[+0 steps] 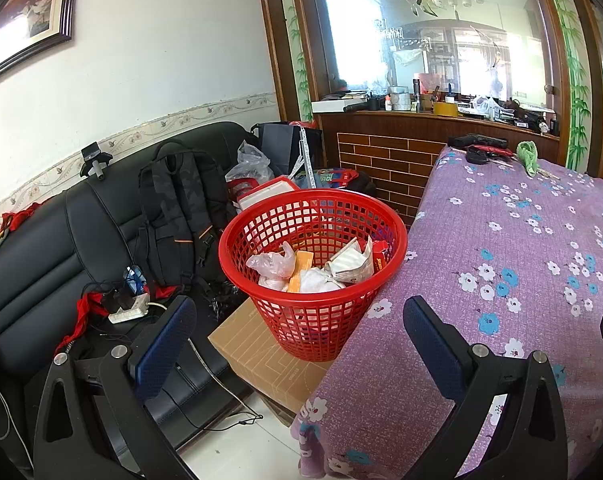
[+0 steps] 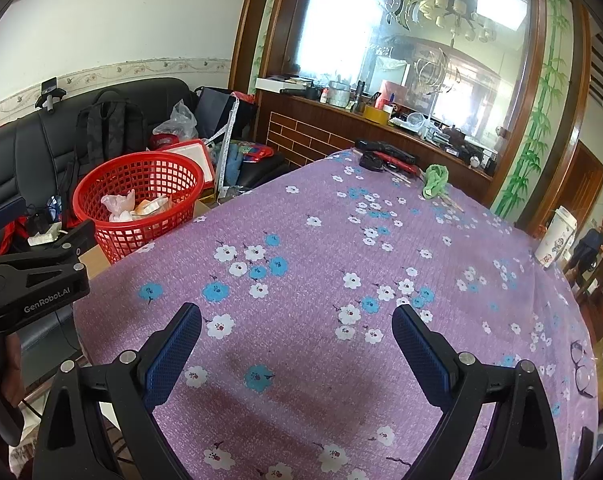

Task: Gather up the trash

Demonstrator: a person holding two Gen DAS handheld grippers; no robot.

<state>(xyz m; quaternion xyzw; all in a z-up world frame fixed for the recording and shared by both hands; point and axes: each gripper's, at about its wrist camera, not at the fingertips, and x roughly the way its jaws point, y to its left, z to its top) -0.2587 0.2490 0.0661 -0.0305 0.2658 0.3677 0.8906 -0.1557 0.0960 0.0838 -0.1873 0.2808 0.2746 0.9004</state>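
A red mesh basket (image 1: 313, 264) (image 2: 137, 200) stands on a cardboard box (image 1: 261, 356) beside the table's left edge. Inside it lie a clear plastic bag (image 1: 273, 264), an orange packet (image 1: 299, 272), a crumpled white wrapper (image 1: 351, 262) and a red box. My left gripper (image 1: 297, 320) hangs open just in front of the basket, nothing between its fingers. My right gripper (image 2: 297, 328) is open over the purple flowered tablecloth (image 2: 341, 260), holding nothing. The left gripper's body (image 2: 37, 276) shows at the left of the right wrist view.
A black sofa (image 1: 41, 264) at left holds a backpack (image 1: 177, 208), a power strip (image 1: 131, 312) and cables. At the table's far end lie a green cloth (image 2: 435, 180) and dark items (image 2: 385, 156). A paper cup (image 2: 557, 236) and glasses (image 2: 581, 368) sit at the right edge.
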